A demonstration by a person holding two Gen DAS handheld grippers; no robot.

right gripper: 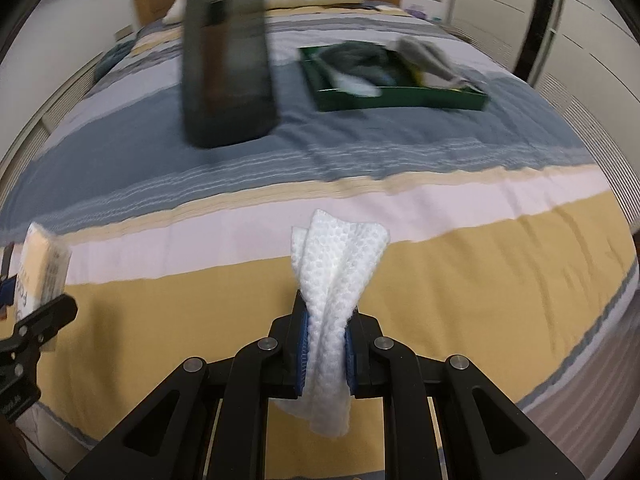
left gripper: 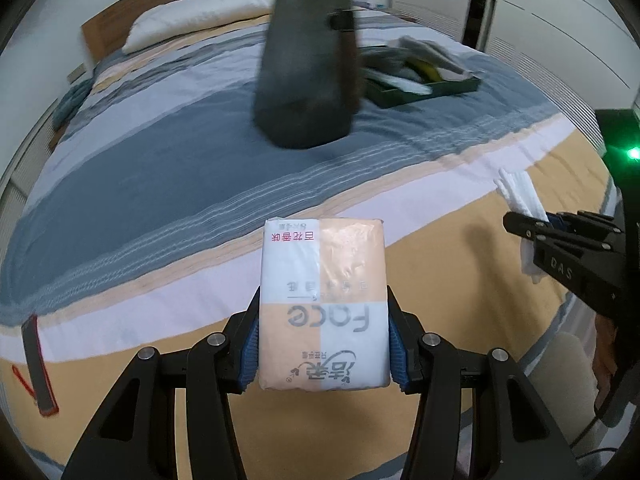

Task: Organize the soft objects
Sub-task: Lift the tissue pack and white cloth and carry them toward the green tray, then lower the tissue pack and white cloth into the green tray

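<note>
My left gripper (left gripper: 323, 334) is shut on a peach-and-white tissue pack (left gripper: 323, 300) held above the striped bed cover. In the right wrist view the same tissue pack (right gripper: 42, 264) shows at the far left edge. My right gripper (right gripper: 326, 338) is shut on a white textured cloth (right gripper: 336, 280) that stands up between the blue pads and hangs below them. From the left wrist camera, that white cloth (left gripper: 520, 196) and the right gripper (left gripper: 532, 228) appear at the right edge. A green tray (right gripper: 400, 98) with several soft items sits farther up the bed.
A tall dark blurred object (right gripper: 228, 60) stands on the blue stripe left of the tray. White pillows (left gripper: 200, 12) lie against the wooden headboard. A grey strap with red trim (left gripper: 38, 364) lies at the bed's left. White cabinet doors (right gripper: 580, 20) run along the right.
</note>
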